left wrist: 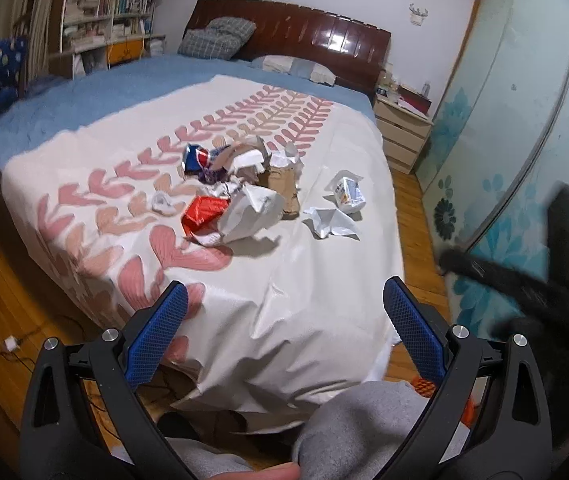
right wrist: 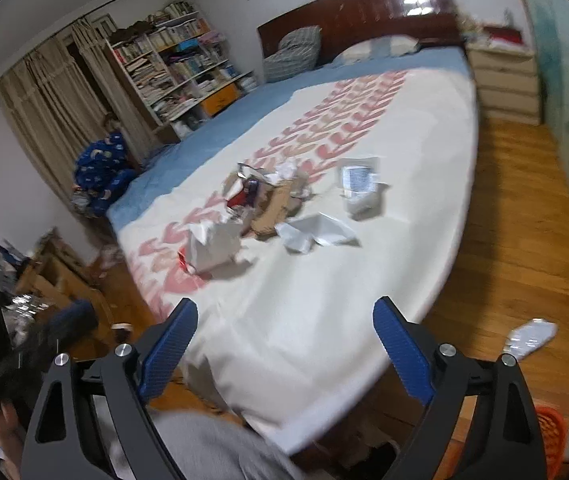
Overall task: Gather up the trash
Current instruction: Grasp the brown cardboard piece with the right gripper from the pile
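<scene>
Wooden plank flooring (right wrist: 516, 208) runs around a wide bed (left wrist: 84, 96) with a dark glossy headboard (left wrist: 324, 36). Blue bedding covers the far part of the mattress, and a white sheet (left wrist: 284, 280) printed with rows of pink and tan leaf shapes is spread over the near part, its front edge hanging crumpled over the foot of the bed. A checked pillow (left wrist: 216, 36) leans against the headboard. Crowded bookshelves (left wrist: 112, 8) stand by the wall on one side, with beige curtains (right wrist: 44, 92) beside them; a pale chest of drawers (left wrist: 402, 132) sits at the other side of the bed, next to a frosted sliding door with blue flowers (left wrist: 496, 152).

On the printed sheet, around its middle, lies the trash (left wrist: 244, 188): a heap of crumpled white paper, a red wrapper (left wrist: 204, 212), a blue and red packet (left wrist: 195, 158) and torn brown cardboard (left wrist: 284, 188). Just beside the heap lie a crumpled white sheet of paper (left wrist: 330, 222) and a small printed plastic packet (left wrist: 348, 192), apart from each other.

Both claws hang over the foot of the bed, well short of the trash. The left gripper (left wrist: 284, 320) has its blue pads spread wide and holds nothing. The right gripper (right wrist: 284, 340) is likewise spread wide and empty. An orange basket (right wrist: 550, 424) shows at the low edge of the right view, on the floor.
</scene>
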{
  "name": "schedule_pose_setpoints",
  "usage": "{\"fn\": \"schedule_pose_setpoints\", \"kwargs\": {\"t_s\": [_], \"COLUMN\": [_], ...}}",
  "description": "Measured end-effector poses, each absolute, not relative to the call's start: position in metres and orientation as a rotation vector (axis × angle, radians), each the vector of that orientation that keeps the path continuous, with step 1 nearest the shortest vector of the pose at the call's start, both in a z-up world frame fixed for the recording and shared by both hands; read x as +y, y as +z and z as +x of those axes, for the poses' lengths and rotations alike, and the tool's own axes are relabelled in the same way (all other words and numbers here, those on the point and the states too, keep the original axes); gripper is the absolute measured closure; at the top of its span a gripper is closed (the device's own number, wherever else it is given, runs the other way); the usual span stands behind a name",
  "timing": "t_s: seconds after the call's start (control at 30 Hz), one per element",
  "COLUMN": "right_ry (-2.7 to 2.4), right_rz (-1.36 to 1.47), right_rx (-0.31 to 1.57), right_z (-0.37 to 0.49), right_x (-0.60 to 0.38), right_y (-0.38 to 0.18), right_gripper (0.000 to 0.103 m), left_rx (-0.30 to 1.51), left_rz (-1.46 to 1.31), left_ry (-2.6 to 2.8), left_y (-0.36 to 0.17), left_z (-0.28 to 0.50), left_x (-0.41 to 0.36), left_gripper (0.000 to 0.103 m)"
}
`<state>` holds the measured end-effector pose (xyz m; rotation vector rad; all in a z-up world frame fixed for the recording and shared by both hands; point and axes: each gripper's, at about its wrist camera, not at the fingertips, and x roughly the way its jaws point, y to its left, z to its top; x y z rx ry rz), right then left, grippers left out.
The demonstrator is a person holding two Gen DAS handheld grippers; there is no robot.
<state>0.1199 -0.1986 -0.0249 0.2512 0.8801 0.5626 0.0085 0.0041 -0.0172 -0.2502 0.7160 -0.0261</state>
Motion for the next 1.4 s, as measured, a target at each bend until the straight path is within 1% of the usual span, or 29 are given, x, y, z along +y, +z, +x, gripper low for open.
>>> {"fn": "schedule_pose_setpoints", "kwargs": {"t_s": [0.13, 0.33, 0.37, 0.43, 0.47, 0.5, 0.53, 0.57, 0.6, 0.67, 0.7, 0.83, 1.0, 1.1, 1.27, 1.4], "right_ry": [0.614, 0.594, 0.568, 0.561, 0.557, 0.570, 0.584, 0.588, 0.604, 0.644, 0.661, 0.728, 0.792, 0.799, 0.779, 0.762], "right_rz": [0.250, 0.219, 0.192, 0.178, 0.161, 0.160, 0.180, 0.218, 0.239, 0.240, 0.243, 0.288, 0.400, 0.422, 0.475, 0.539], "right_rx": [0.932, 1.056, 1.071, 1.116, 1.139, 1.151, 1.169, 1.164, 1.144, 1.122, 1.111, 1.070, 0.992, 0.953, 0.947, 0.944], "right_z": [0.200, 0.297, 0.311, 0.332, 0.341, 0.346, 0.350, 0.350, 0.348, 0.339, 0.333, 0.309, 0.270, 0.246, 0.213, 0.181], "right_x": [-0.153, -0.088, -0.077, -0.059, -0.049, -0.043, -0.040, -0.041, -0.041, -0.038, -0.041, -0.056, -0.101, -0.129, -0.173, -0.204], "right_y": [-0.040, -0.088, -0.099, -0.120, -0.131, -0.138, -0.145, -0.145, -0.142, -0.134, -0.128, -0.098, -0.052, -0.036, -0.041, -0.050], "right_gripper": [0.017, 0.022, 0.023, 0.031, 0.035, 0.055, 0.068, 0.073, 0.085, 0.093, 0.095, 0.095, 0.095, 0.095, 0.095, 0.095], "left_rx": [0.707, 0.693, 0.705, 0.717, 0.722, 0.736, 0.742, 0.736, 0.736, 0.744, 0.733, 0.729, 0.732, 0.740, 0.824, 0.879], "left_rz": [-0.268, -0.261, -0.258, -0.260, -0.258, -0.264, -0.278, -0.285, -0.293, -0.327, -0.336, -0.383, -0.408, -0.408, -0.400, -0.459], "left_ry": [-0.024, -0.020, -0.013, -0.011, -0.008, -0.004, -0.004, -0.004, 0.000, 0.002, 0.004, 0.024, 0.043, 0.038, 0.026, 0.054], "left_y": [-0.019, -0.023, -0.025, -0.028, -0.030, -0.032, -0.033, -0.033, -0.035, -0.036, -0.036, -0.038, -0.039, -0.040, -0.059, -0.077], "left_z": [0.006, 0.008, 0.012, 0.018, 0.021, 0.024, 0.027, 0.028, 0.029, 0.032, 0.031, 0.033, 0.040, 0.055, 0.106, 0.139], "left_x": [0.007, 0.000, 0.000, 0.001, 0.001, 0.002, 0.004, 0.006, 0.008, 0.013, 0.015, 0.023, 0.029, 0.034, 0.034, 0.035], "left_gripper": [0.006, 0.006, 0.006, 0.006, 0.006, 0.006, 0.006, 0.006, 0.006, 0.006, 0.006, 0.006, 0.006, 0.006, 0.006, 0.006]}}
